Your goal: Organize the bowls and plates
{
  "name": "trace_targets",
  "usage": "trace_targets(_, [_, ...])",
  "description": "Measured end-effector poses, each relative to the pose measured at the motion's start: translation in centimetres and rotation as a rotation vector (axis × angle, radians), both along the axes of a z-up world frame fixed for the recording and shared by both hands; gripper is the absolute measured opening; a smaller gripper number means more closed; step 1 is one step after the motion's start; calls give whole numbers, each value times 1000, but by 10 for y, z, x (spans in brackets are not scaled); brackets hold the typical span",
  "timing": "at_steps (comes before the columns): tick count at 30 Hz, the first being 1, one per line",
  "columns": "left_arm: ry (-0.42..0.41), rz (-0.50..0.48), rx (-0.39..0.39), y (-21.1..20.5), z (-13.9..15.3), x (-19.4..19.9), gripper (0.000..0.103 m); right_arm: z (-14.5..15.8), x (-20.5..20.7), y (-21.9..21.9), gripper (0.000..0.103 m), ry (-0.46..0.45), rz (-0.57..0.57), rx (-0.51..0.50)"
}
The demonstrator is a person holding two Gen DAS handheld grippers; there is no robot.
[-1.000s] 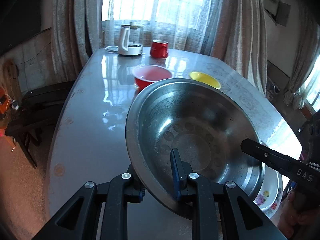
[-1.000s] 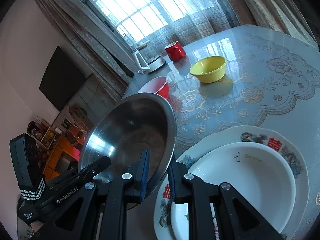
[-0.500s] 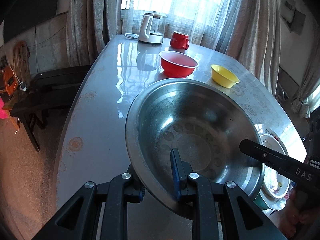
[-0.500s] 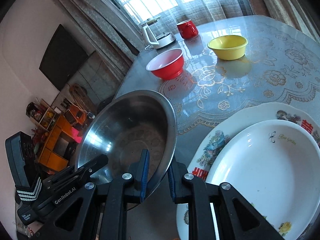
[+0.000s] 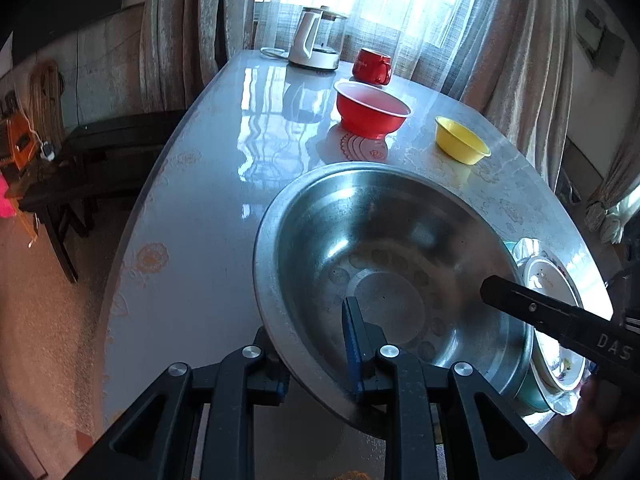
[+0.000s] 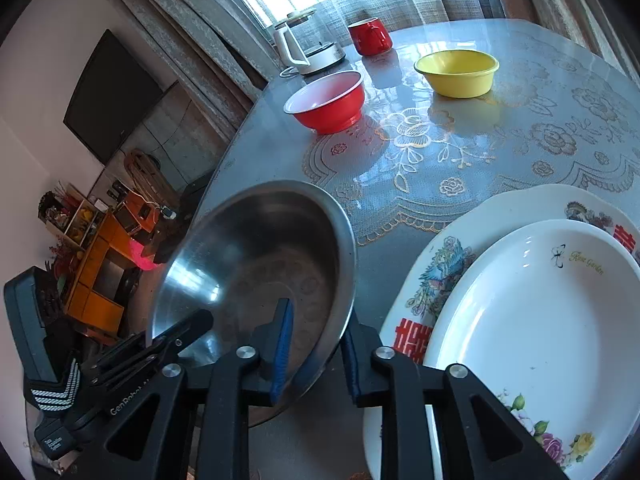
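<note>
The steel bowl sits at the near edge of the counter, tilted, gripped on opposite sides of its rim. Everything else is placed here relative to this bowl.

The left hand-held gripper is clamped on the bowl's near rim: one blue-padded finger lies inside the bowl, the other under the rim outside. In the right wrist view it shows as a dark arm reaching to the bowl's left edge.

The right hand-held gripper straddles the bowl's rim on the other side, one finger inside and one outside. Its jaws are opening, with the rim between them; a visible gap separates the outer pad from the metal, so it no longer pinches the bowl.

Just beside the bowl, on the right-gripper side, lies a white oval dish stacked on a flowered plate with red characters. From the left wrist view the bowl's edge overlaps this stack, and a teal rim shows beneath it.

Beyond the bowl, farther up the counter, stands a red bowl, and apart from it a yellow bowl. Farther back still, near the curtained window, are a red mug and a white kettle.
</note>
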State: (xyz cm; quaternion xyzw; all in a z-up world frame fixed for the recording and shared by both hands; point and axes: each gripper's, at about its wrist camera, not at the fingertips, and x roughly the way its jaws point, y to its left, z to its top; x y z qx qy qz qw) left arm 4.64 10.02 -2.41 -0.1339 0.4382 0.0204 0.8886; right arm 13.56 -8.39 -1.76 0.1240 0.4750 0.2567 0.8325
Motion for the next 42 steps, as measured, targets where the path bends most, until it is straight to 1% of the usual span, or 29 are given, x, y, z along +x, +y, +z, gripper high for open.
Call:
trace_targets(2, [2,3,23,-1,-2,0,23,3,-1,-1,31,-12,-7,-6])
trace_targets(4, [4,-2,41,-3,-4,-1,23,5,-2,-3,33,-31,-18,-18])
trace_targets(8, [6,1,36,-2,-7,-1,23,14,-3,-13,33,-58,-39,21])
trace_targets(11, [3,4,29,-2,-7,-2,23,19,-4,-20,33,-79,-65,31])
trace_targets(16, [1,9,9,0,-7,-3,23,21,-3,-31,33,-75,-99,57])
trace_targets(18, [0,5,3,-1,-5,-4,26,21,-4,-34,33,-69,-112,65])
trace_targets(19, [2,5,4,-1,-5,-4,29,21,-4,-36,33,-67,-114,74])
trace_targets(24, [-6,10,46,-6,1,-7,35,20,-2,-39,32,-61,-115,89])
trace_targets(27, [-9,17,51,-7,3,-8,38,19,-1,-40,32,-57,-114,98])
trace_targets(36, [-20,37,68,-7,13,-9,54,17,-2,-49,32,-48,-126,119])
trace_targets(38, [-28,46,84,-8,16,-10,54,17,-2,-52,32,-46,-133,124])
trace_targets(42, [-60,51,131,-11,27,-11,60,17,-2,-60,32,-47,-144,129])
